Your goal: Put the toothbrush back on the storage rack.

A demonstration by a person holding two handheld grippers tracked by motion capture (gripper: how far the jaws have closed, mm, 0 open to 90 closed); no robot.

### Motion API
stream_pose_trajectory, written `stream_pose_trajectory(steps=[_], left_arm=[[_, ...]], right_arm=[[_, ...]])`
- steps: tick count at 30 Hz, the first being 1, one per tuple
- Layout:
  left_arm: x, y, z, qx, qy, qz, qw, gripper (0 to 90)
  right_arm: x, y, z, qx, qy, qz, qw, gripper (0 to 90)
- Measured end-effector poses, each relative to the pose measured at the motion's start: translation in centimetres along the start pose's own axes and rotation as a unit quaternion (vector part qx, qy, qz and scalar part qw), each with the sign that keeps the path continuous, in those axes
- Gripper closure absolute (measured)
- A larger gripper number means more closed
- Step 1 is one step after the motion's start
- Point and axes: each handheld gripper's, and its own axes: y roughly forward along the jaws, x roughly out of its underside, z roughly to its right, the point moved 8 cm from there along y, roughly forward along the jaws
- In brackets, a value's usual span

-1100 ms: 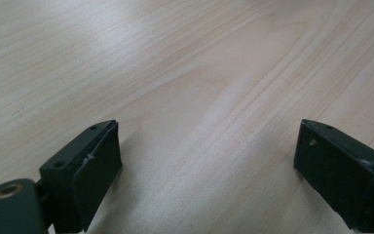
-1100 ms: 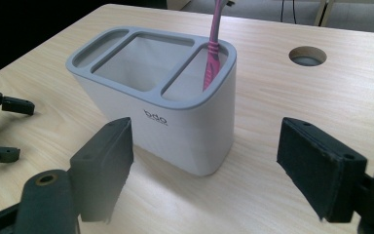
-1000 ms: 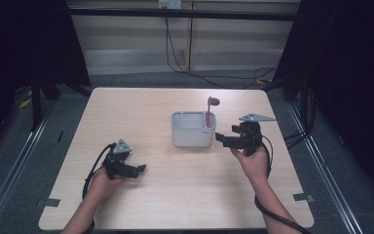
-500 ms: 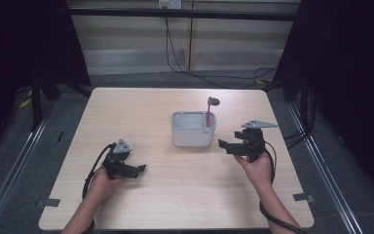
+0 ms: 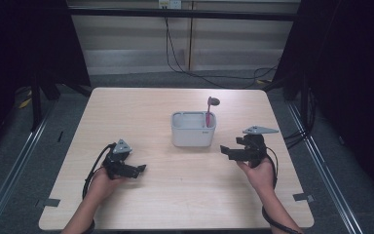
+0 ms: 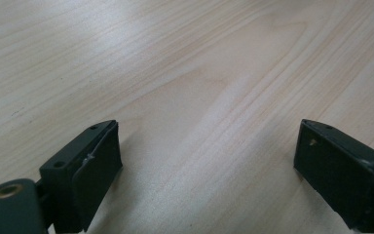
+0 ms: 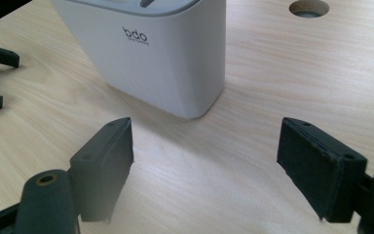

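Brush (image 5: 209, 111): stood upright in white holder (image 5: 193, 132), dark head up, leaning slightly rightward.
Right gripper (image 5: 226, 151): spread wide, nothing held.
Left gripper (image 5: 141, 168): spread wide, nothing held.

On the table (image 5: 175, 204), near its middle, a container (image 5: 193, 132) with a brush (image 5: 209, 109) standing in its right end — right gripper (image 5: 226, 152) just right of it and nearer the front edge, left gripper (image 5: 139, 169) well apart at front left.
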Motion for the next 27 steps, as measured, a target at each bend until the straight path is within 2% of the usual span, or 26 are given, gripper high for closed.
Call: stream_pose_trajectory(steps=[5, 20, 27], left_arm=[[0.0, 0.0, 0.0, 0.0, 0.0, 0.0, 1.0, 9.6], [0.0, 0.0, 0.0, 0.0, 0.0, 0.0, 1.0, 9.5], [0.0, 0.0, 0.0, 0.0, 0.0, 0.0, 1.0, 9.6]], right_arm=[[0.8, -0.1, 0.2, 0.001, -0.011, -0.007, 0.9999, 20.4], [2.3, -0.8, 1.1, 0.001, -0.02, -0.012, 0.9997, 20.3], [3.3, -0.9, 1.7, 0.0, -0.035, -0.016, 0.9993, 20.0]])
